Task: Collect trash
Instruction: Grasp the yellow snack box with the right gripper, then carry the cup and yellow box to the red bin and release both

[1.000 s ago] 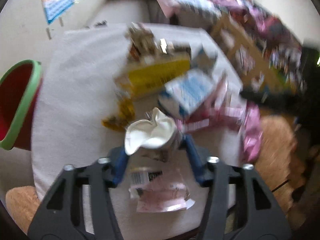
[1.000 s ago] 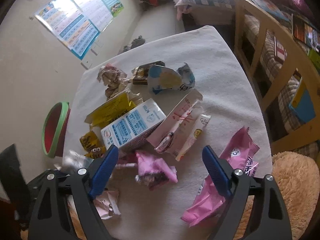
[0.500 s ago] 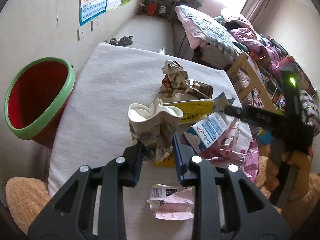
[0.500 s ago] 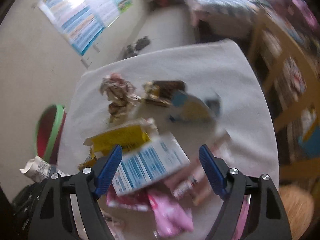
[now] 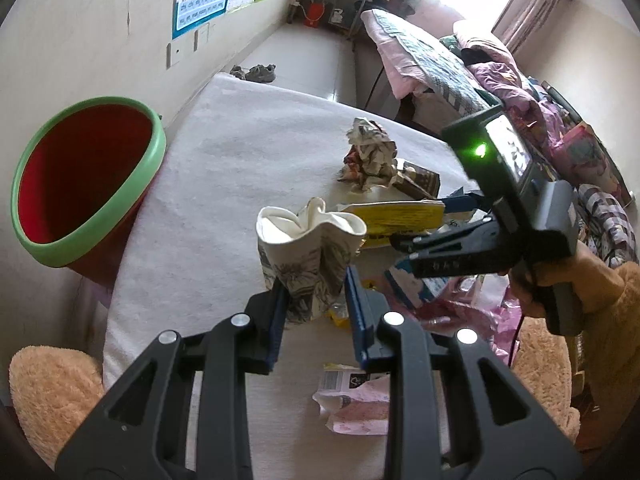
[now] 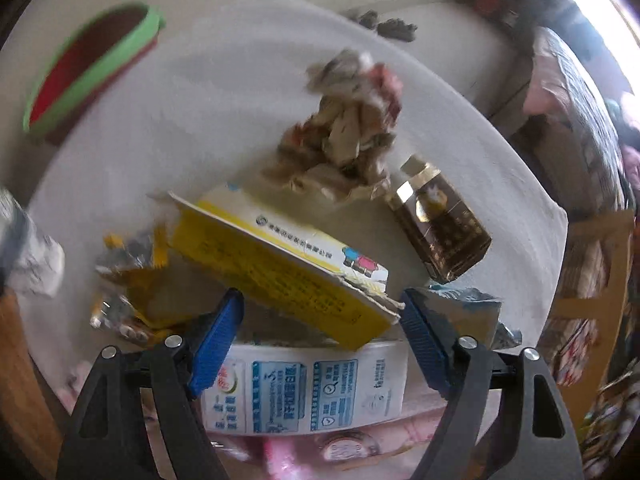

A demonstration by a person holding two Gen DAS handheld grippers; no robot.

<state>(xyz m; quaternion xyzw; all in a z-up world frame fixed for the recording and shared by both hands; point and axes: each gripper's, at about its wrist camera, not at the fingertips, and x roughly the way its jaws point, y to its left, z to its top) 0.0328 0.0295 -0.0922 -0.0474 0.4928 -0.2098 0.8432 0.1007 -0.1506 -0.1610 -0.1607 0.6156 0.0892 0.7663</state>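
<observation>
My left gripper (image 5: 316, 312) is shut on a crushed paper cup (image 5: 308, 248) and holds it above the white table (image 5: 224, 184). A red bin with a green rim (image 5: 86, 176) stands left of the table; it also shows in the right wrist view (image 6: 92, 68). My right gripper (image 6: 320, 324) is open, low over the yellow box (image 6: 288, 268) and the blue-and-white carton (image 6: 312, 388). The right gripper also shows in the left wrist view (image 5: 460, 216).
On the table lie a crumpled paper wad (image 6: 344, 132), a brown-gold box (image 6: 444, 228), yellow wrappers (image 6: 128, 288), pink wrappers (image 5: 472, 312) and a torn pink packet (image 5: 356, 404). Plush cushions (image 5: 52, 396) sit near the table's edge. A bed (image 5: 432, 64) is behind.
My left gripper has lifted the cup a little higher and stays shut on it. My right gripper has moved forward and down over the yellow box and carton.
</observation>
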